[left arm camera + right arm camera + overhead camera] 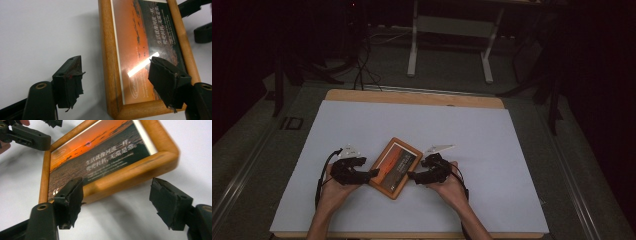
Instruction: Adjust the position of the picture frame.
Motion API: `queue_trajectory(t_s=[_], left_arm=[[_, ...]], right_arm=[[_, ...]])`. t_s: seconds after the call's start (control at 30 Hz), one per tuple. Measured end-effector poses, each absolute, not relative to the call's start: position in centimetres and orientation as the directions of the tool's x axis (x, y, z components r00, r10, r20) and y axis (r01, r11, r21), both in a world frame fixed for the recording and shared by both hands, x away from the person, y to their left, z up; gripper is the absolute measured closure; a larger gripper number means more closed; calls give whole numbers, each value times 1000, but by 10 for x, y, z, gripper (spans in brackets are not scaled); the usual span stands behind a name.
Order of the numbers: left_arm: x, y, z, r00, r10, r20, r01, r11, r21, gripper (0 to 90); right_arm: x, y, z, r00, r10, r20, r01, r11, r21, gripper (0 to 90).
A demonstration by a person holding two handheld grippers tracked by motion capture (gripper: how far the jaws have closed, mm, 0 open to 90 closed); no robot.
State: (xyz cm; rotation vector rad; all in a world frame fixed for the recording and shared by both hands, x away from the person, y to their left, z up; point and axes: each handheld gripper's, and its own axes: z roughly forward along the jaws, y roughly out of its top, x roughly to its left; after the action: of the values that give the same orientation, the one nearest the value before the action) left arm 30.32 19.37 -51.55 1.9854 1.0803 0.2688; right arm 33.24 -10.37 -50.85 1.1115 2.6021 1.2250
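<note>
Just one picture frame, two grippers.

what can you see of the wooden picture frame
The wooden picture frame is a rectangle with rounded corners and a glossy pane over a print of an orange sunset above dark water with white Chinese text. It lies flat and skewed on the white table cover, between the left gripper and right gripper, both with jaws open, neither clamping it.

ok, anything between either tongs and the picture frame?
Nothing visible. The left tongs and right tongs stand open at opposite long sides of the wooden picture frame, which lies flat on the white table cover; only bare cover lies around it.
</note>
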Motion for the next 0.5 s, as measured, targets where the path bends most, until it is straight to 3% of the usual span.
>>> queue_trajectory(t_s=[0.13, 0.5], left_arm=[[310, 196, -517, 602, 764, -232, 613, -255, 748, 228], [338, 178, -518, 639, 736, -223, 625, -328, 708, 149]], right_arm=[[332, -98, -512, -727, 640, 247, 603, 425, 675, 234], [335, -95, -517, -709, 635, 308, 641, 396, 657, 240]])
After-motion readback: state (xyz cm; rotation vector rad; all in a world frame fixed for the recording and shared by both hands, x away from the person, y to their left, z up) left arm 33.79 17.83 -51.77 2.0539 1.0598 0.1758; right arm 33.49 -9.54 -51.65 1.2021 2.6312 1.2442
